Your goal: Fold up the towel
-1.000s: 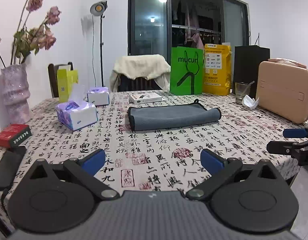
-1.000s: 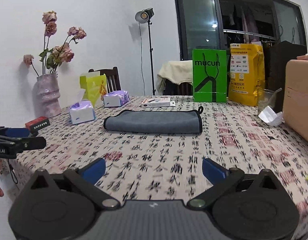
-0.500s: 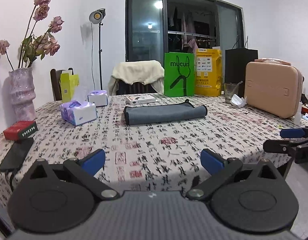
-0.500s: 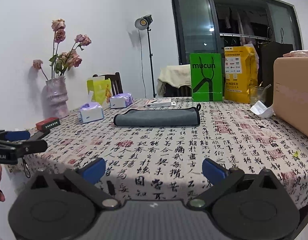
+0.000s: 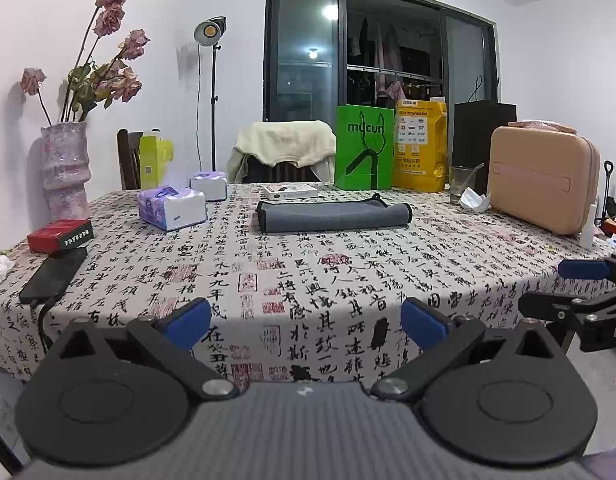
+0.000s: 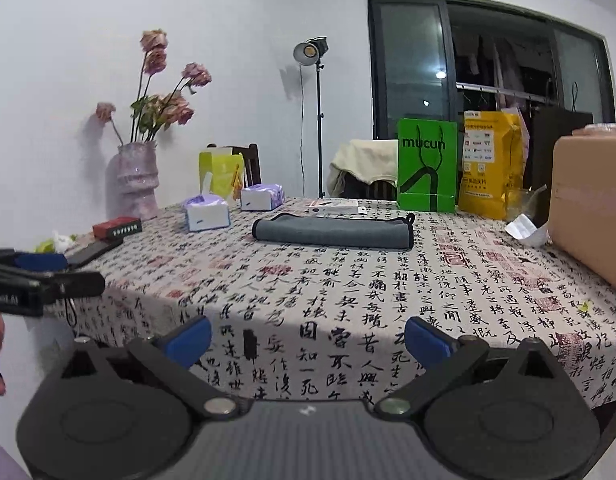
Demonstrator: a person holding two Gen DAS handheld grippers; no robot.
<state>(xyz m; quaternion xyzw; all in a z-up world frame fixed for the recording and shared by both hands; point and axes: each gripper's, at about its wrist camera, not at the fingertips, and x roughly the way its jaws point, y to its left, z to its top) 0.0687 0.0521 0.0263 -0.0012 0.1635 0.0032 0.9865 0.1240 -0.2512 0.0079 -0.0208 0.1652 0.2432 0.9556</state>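
A grey towel [image 5: 332, 216] with a black hem lies folded into a long flat bundle on the calligraphy-print tablecloth [image 5: 308, 280], far across the table; it also shows in the right wrist view [image 6: 334, 232]. My left gripper [image 5: 306, 322] is open and empty, held off the table's near edge. My right gripper [image 6: 306, 338] is open and empty, also off the near edge. The right gripper shows at the right edge of the left wrist view [image 5: 576, 288], and the left gripper at the left edge of the right wrist view [image 6: 48, 272]. Both are well short of the towel.
Two tissue packs [image 5: 172, 208], a red box [image 5: 60, 234] and a phone [image 5: 54, 274] lie at left by a vase [image 5: 64, 172]. A green bag [image 5: 364, 148], a yellow bag [image 5: 420, 146], a glass [image 5: 462, 184] and a tan case [image 5: 544, 184] stand at back right.
Both grippers have drawn back and away from the table, so the towel looks smaller and the table's front edge now shows. Both stay open; the towel has not moved.
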